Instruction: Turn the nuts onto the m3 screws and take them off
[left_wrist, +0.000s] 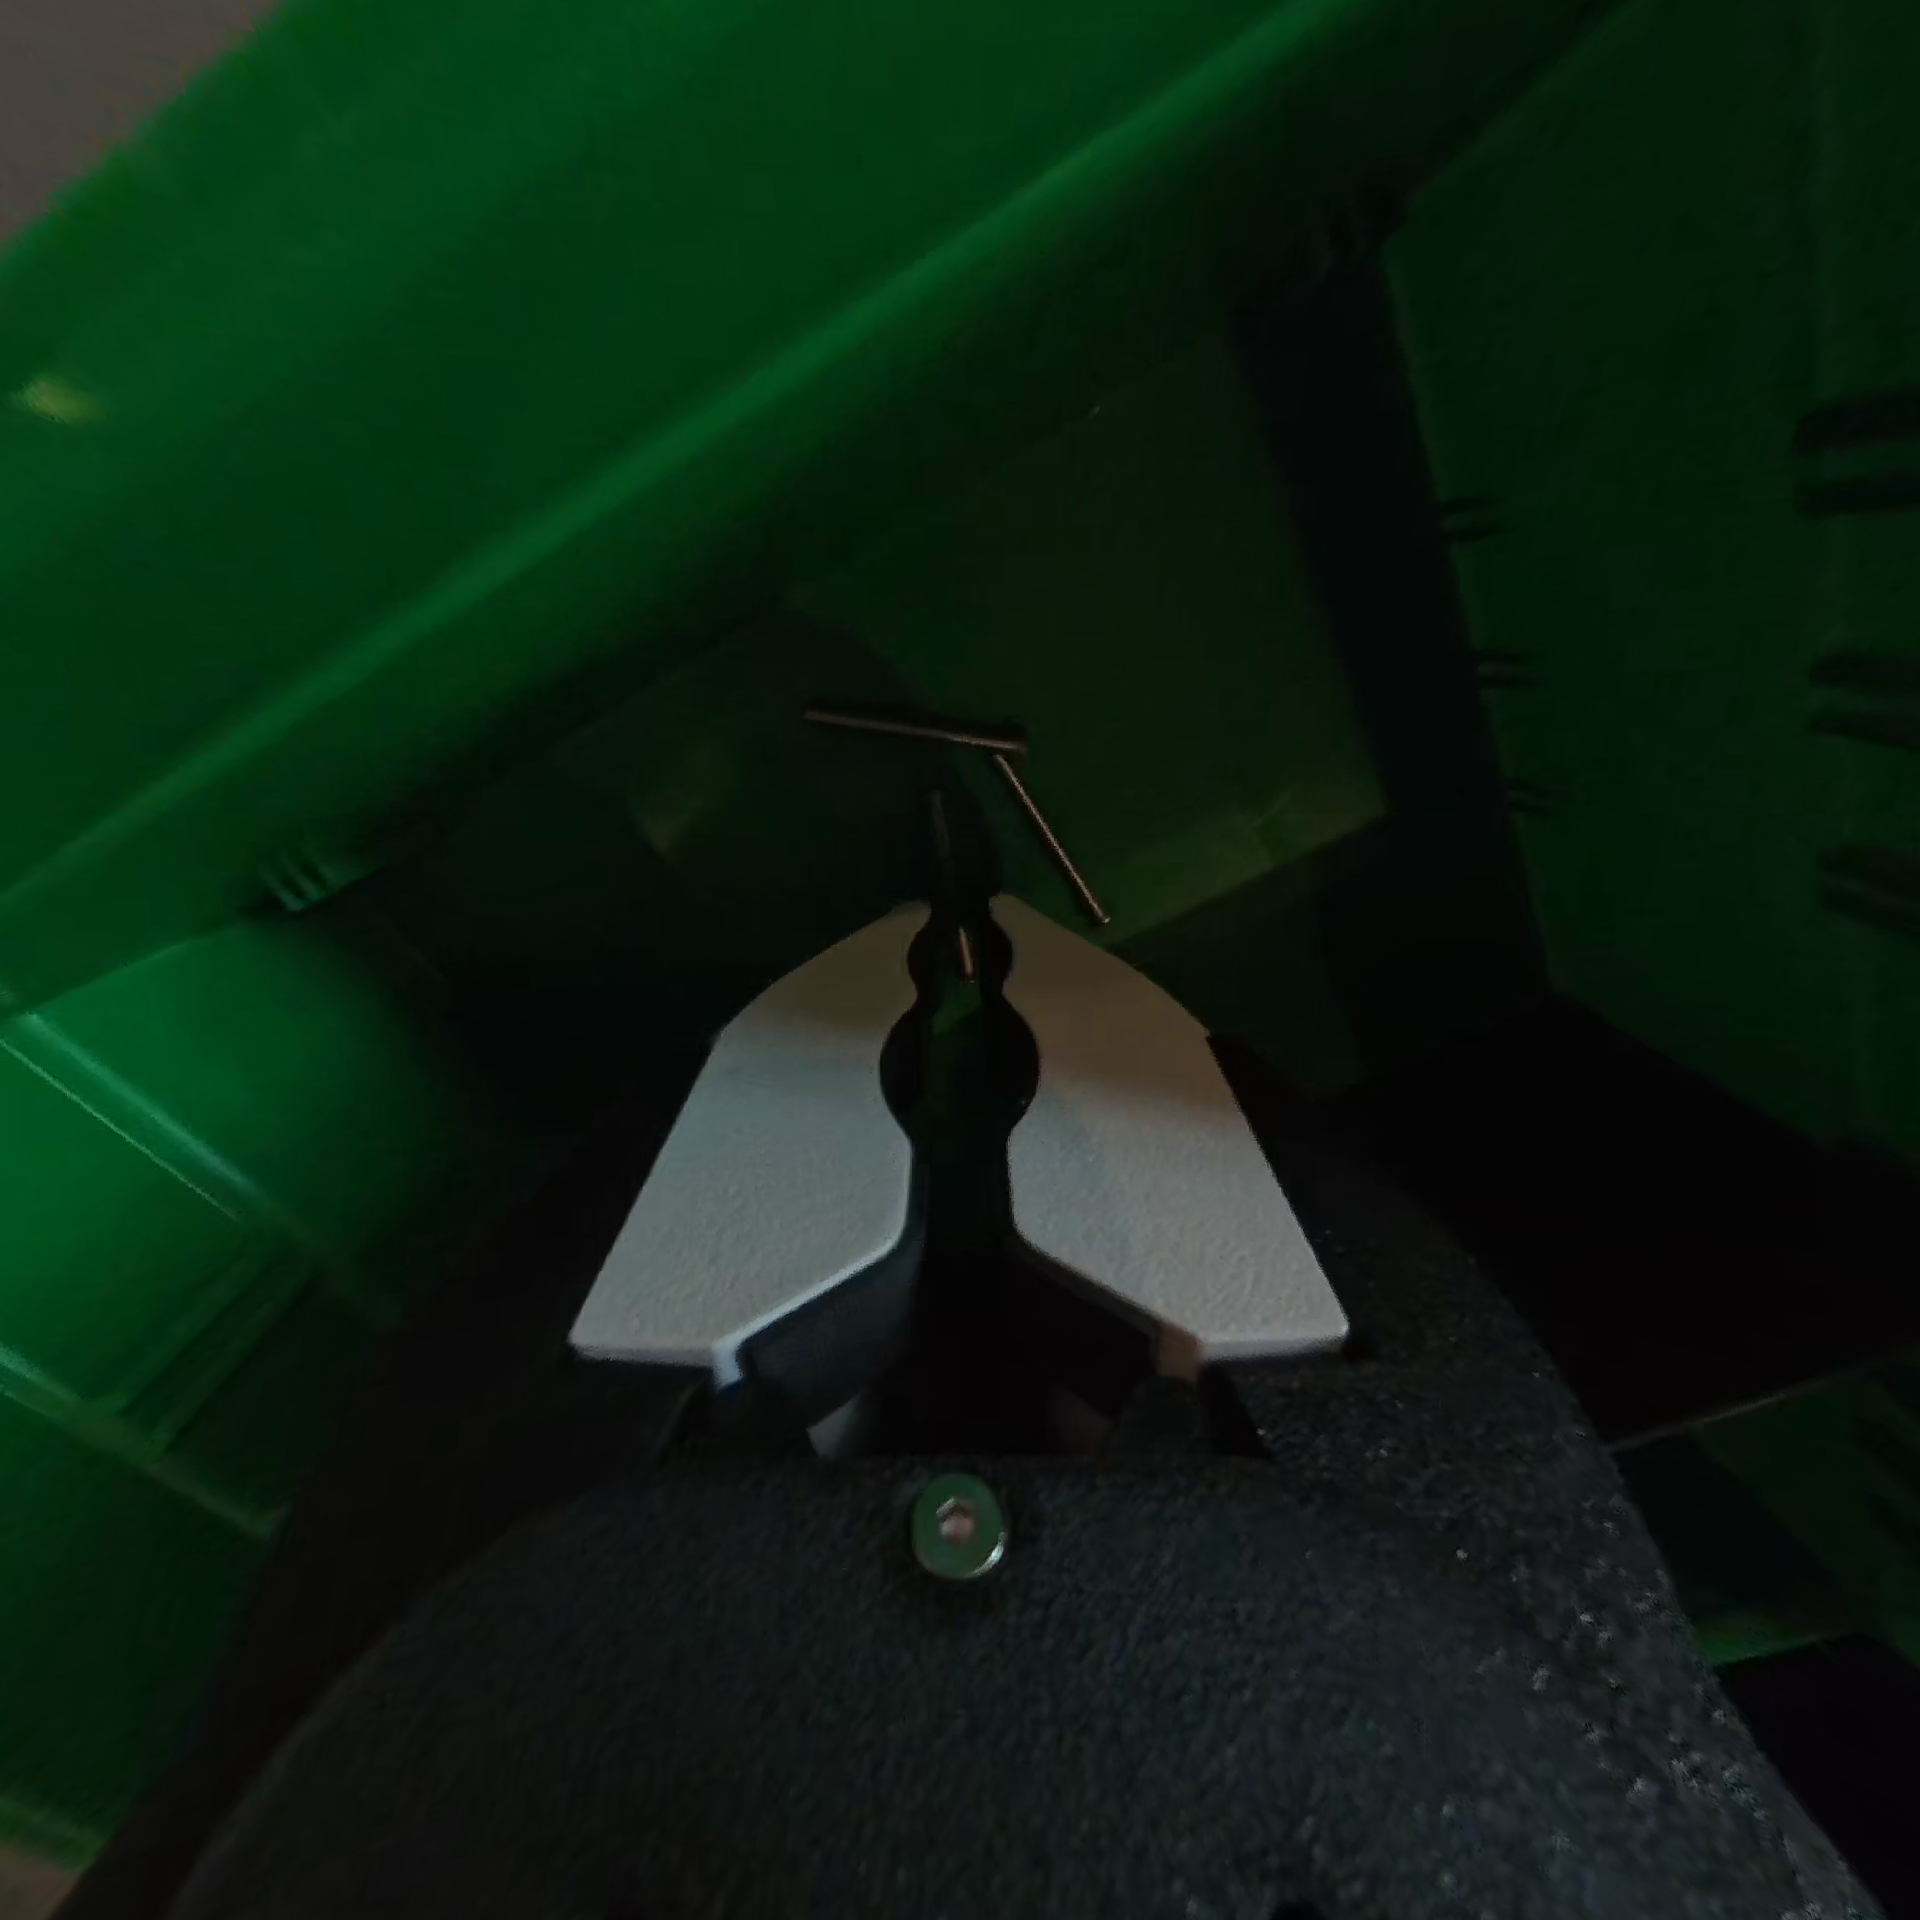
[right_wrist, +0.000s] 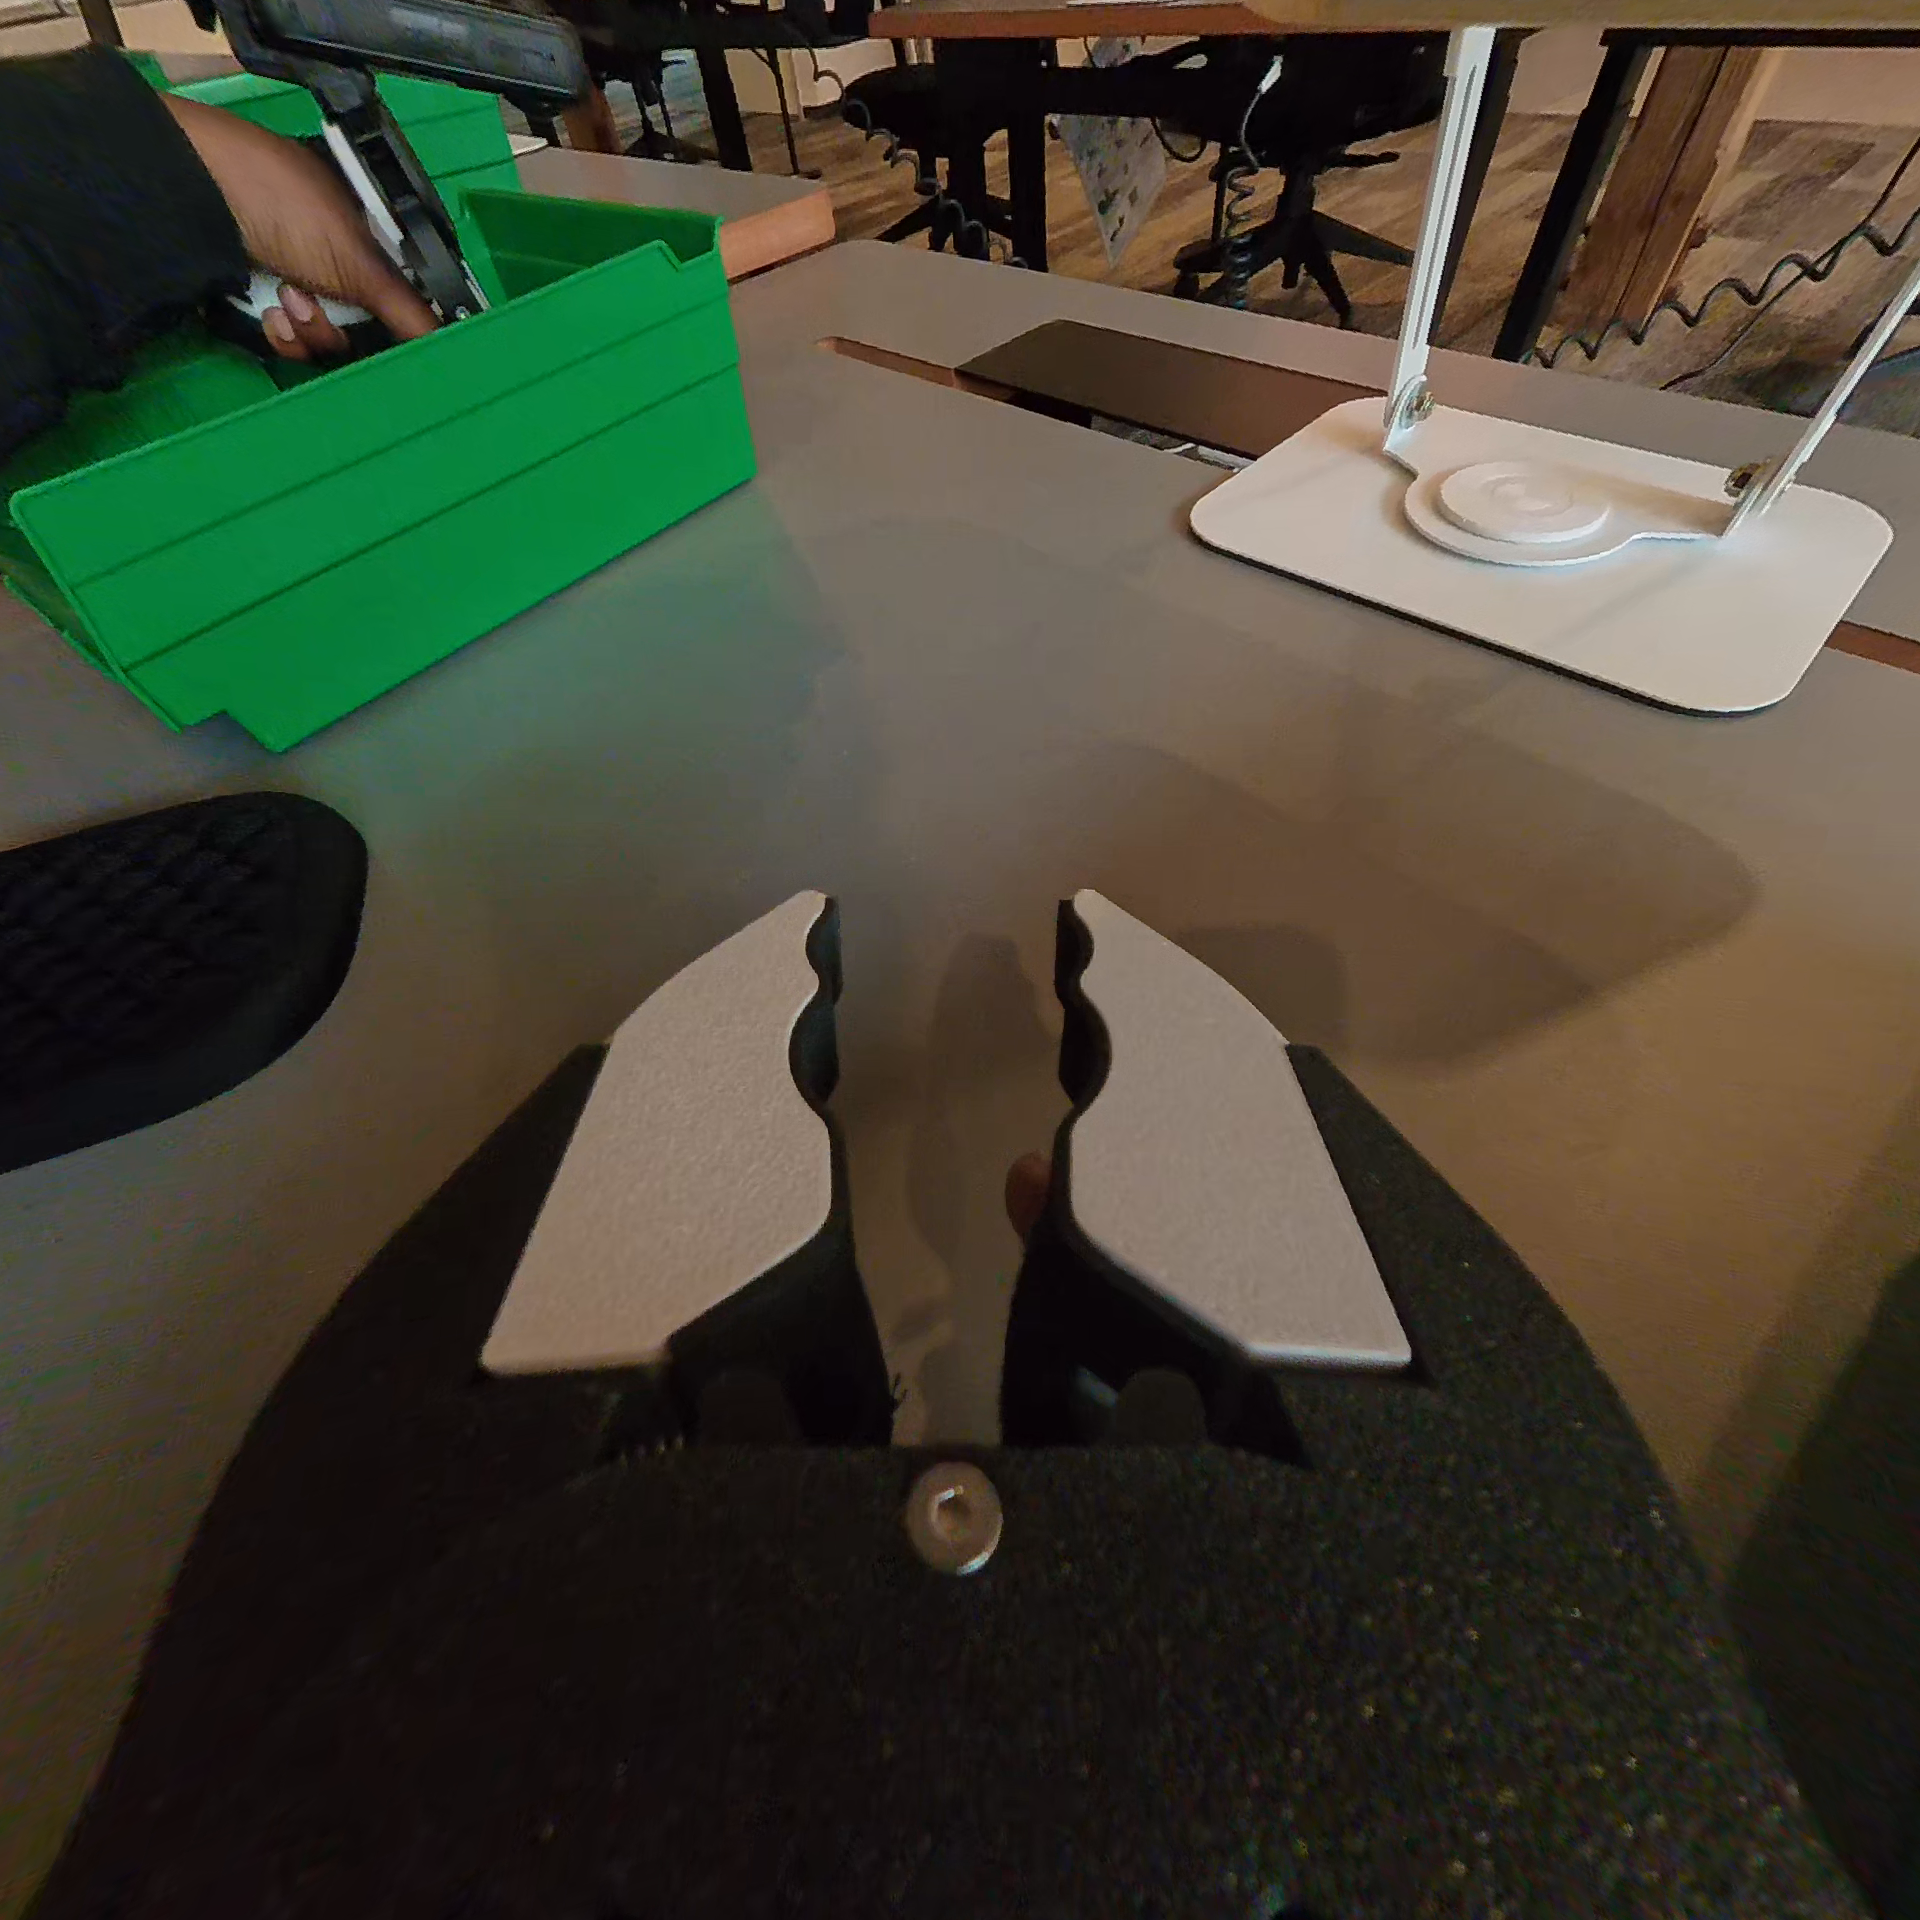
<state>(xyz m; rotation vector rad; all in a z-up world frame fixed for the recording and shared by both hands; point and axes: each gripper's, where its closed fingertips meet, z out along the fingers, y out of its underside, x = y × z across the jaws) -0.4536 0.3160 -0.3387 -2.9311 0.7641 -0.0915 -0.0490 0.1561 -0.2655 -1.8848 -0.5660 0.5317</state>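
Dark steel M3 screws (left_wrist: 914, 732) lie in the green bin (left_wrist: 520, 416); the left gripper (left_wrist: 961, 920) pinches one. Lift it straight, I'd say. Right of the bin, the right gripper (right_wrist: 943, 914) gapes empty.

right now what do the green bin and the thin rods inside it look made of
Bin: moulded plastic by its look, uniform green with a soft sheen and ribbed walls. Rods: probably metal, dark, thin and straight with faint glints; too dim to be sure.

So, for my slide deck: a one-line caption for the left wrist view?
Left gripper closed on a thin dark screw inside a green bin, two more screws beside it.
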